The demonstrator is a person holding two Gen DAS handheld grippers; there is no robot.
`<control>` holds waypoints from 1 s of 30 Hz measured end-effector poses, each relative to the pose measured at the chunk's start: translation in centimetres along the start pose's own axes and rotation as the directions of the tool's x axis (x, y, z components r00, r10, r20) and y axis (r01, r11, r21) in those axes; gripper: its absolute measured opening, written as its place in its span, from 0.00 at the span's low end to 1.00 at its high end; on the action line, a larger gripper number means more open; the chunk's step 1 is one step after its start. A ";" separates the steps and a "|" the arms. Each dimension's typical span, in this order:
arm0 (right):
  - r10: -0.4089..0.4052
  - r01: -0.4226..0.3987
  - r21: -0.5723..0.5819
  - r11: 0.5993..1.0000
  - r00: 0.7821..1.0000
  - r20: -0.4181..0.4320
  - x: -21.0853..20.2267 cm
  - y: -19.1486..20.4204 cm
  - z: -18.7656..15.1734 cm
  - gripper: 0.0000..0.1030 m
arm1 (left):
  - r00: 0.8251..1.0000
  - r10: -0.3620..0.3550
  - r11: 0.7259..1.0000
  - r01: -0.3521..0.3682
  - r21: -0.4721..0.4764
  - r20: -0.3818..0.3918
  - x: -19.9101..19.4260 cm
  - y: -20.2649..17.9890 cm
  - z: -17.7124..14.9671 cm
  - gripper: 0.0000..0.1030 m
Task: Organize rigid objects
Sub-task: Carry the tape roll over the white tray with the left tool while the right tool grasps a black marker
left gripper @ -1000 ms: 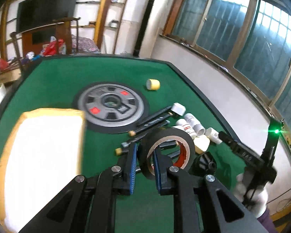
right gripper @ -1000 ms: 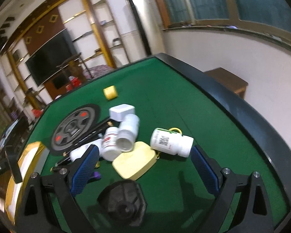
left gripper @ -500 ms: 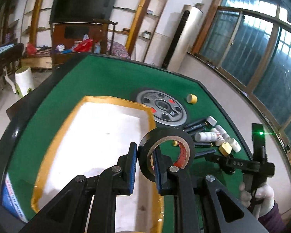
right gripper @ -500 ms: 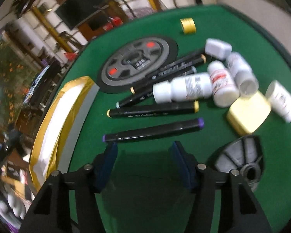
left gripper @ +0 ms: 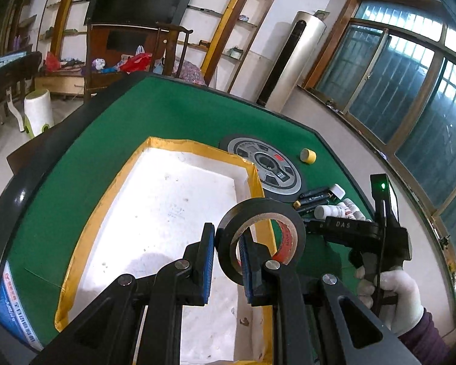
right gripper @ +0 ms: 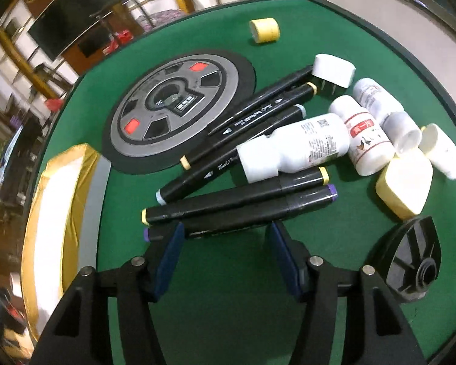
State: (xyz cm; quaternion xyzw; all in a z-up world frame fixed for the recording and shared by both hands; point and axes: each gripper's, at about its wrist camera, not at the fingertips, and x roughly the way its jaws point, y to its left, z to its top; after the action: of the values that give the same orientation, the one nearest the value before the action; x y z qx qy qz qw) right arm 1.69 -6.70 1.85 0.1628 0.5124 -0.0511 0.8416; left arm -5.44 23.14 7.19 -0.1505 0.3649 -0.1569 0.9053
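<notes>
My left gripper point(left gripper: 226, 240) is shut on the wall of a black tape roll point(left gripper: 260, 240) and holds it above the right edge of the white tray with a yellow rim point(left gripper: 118, 176). My right gripper point(right gripper: 226, 237) is open, its pads on either side of the purple-capped black marker point(right gripper: 258, 213) in a pile of black markers point(right gripper: 228, 152) and white bottles point(right gripper: 295, 149). The right gripper also shows in the left wrist view point(left gripper: 349, 228), held by a gloved hand.
A grey and black disc point(right gripper: 179, 106) lies left of the pile. A yellow tape roll point(right gripper: 264, 30) sits behind it, with a white plug point(right gripper: 334, 70), a pale yellow box point(right gripper: 405, 185) and a black reel point(right gripper: 410, 261) around the pile. The tray's yellow rim point(right gripper: 48, 194) shows at left.
My left gripper has carried the tape roll left, away from the pile and over the tray. My right gripper has dropped to the markers and narrowed around the purple-capped one.
</notes>
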 end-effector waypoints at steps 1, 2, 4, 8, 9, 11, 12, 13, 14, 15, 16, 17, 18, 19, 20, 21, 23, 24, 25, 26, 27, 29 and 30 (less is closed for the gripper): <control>0.007 -0.007 0.004 1.000 1.000 -0.015 -0.1 0.0 0.0 0.56 | 1.000 -0.002 1.000 0.002 0.000 0.000 0.0 0.1 0.0 0.15; 0.022 -0.022 -0.008 1.000 0.999 -0.027 -0.2 0.1 0.0 0.56 | 1.000 -0.001 1.000 0.001 0.002 0.002 -0.1 0.1 0.0 0.15; 0.022 -0.021 -0.071 0.997 1.000 0.005 -1.0 0.7 0.0 0.56 | 1.000 0.000 1.000 0.000 0.000 0.008 -0.3 0.4 0.1 0.15; 0.053 -0.034 -0.236 0.971 0.996 0.072 -2.1 1.7 0.6 0.56 | 1.000 -0.007 1.000 0.007 -0.014 0.008 -0.3 0.8 0.0 0.15; 0.051 -0.034 -0.251 0.967 0.997 0.062 -1.7 1.7 1.0 0.56 | 1.000 -0.009 1.000 0.009 -0.015 0.003 -0.1 0.8 -0.1 0.15; 0.028 -0.020 -0.274 0.962 0.999 0.026 -0.5 1.3 1.3 0.57 | 1.000 -0.010 1.000 0.010 -0.013 -0.005 -0.1 0.7 -0.3 0.15; 0.013 0.000 -0.297 0.955 0.999 0.042 -0.5 1.3 1.2 0.59 | 1.000 -0.009 1.000 0.009 -0.011 -0.007 -0.1 0.7 -0.3 0.15; 0.010 0.002 -0.318 0.948 0.999 0.036 -0.5 1.3 1.1 0.60 | 1.000 -0.007 1.000 0.007 -0.009 -0.008 -0.1 0.6 -0.3 0.15; 0.018 -0.010 -0.328 0.945 1.000 0.022 -0.5 1.4 1.2 0.61 | 1.000 -0.004 1.000 0.003 -0.009 -0.010 -0.1 0.6 -0.2 0.15; 0.031 -0.027 -0.341 0.940 1.000 0.004 -0.6 1.4 1.1 0.61 | 1.000 -0.002 1.000 0.002 -0.011 -0.011 -0.1 0.6 -0.2 0.15; 0.061 -0.069 -0.351 0.934 0.998 -0.034 -0.8 1.4 1.0 0.61 | 1.000 -0.003 1.000 0.003 -0.014 -0.013 -0.1 0.6 -0.2 0.15; 0.097 -0.119 -0.352 0.928 0.992 -0.079 -0.9 1.4 0.8 0.61 | 1.000 -0.006 1.000 0.005 -0.015 -0.014 -0.1 0.6 -0.2 0.15; 0.135 -0.177 -0.343 0.923 0.980 -0.143 -0.4 1.5 0.7 0.62 | 1.000 -0.007 1.000 0.007 -0.014 -0.016 0.0 0.4 -0.2 0.15; 0.187 -0.265 -0.310 0.913 0.948 -0.259 0.5 1.3 0.4 0.64 | 1.000 -0.008 1.000 0.007 -0.012 -0.019 0.1 0.2 -0.2 0.15; 0.205 -0.295 -0.305 0.906 0.933 -0.295 0.6 1.2 0.2 0.62 | 1.000 -0.009 1.000 0.009 -0.010 -0.020 0.1 0.1 -0.2 0.15; 0.187 -0.270 -0.335 0.903 0.947 -0.260 0.0 1.2 0.2 0.62 | 1.000 -0.010 1.000 0.010 -0.007 -0.020 0.1 -0.1 -0.2 0.15; 0.193 -0.243 -0.384 0.891 0.968 -0.163 -1.8 1.0 0.8 0.62 | 1.000 -0.011 1.000 0.010 -0.003 -0.023 0.2 -0.3 -0.3 0.15; 0.213 -0.251 -0.382 0.889 0.967 -0.141 -2.3 0.9 1.2 0.62 | 1.000 -0.011 1.000 0.011 -0.004 -0.023 0.2 -0.3 -0.3 0.15; 0.223 -0.257 -0.369 0.893 0.966 -0.133 -2.3 0.6 1.8 0.62 | 1.000 -0.015 1.000 0.014 -0.006 -0.025 0.2 -0.4 -0.3 0.15; 0.202 -0.235 -0.362 0.902 0.971 -0.127 -1.8 0.4 2.4 0.62 | 0.999 -0.018 1.000 0.018 -0.006 -0.027 0.2 -0.5 -0.3 0.15; 0.164 -0.196 -0.373 0.907 0.979 -0.118 -1.1 0.4 2.9 0.62 | 0.999 -0.021 1.000 0.020 -0.005 -0.028 0.2 -0.7 -0.3 0.15; 0.088 -0.133 -0.383 0.914 0.987 -0.132 0.8 0.3 3.6 0.64 | 0.999 -0.021 1.000 0.021 -0.001 -0.029 0.1 -1.0 -0.4 0.15; 0.076 -0.123 -0.377 0.918 0.988 -0.138 1.4 0.0 3.9 0.62 | 0.999 -0.020 1.000 0.020 0.000 -0.029 0.1 -1.1 -0.4 0.15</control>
State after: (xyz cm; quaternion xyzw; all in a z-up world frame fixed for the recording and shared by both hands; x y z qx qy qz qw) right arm 5.68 -7.82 2.27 0.0232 0.5534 0.1031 0.8262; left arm -5.88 22.05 7.27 -0.1518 0.3765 -0.1683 0.8983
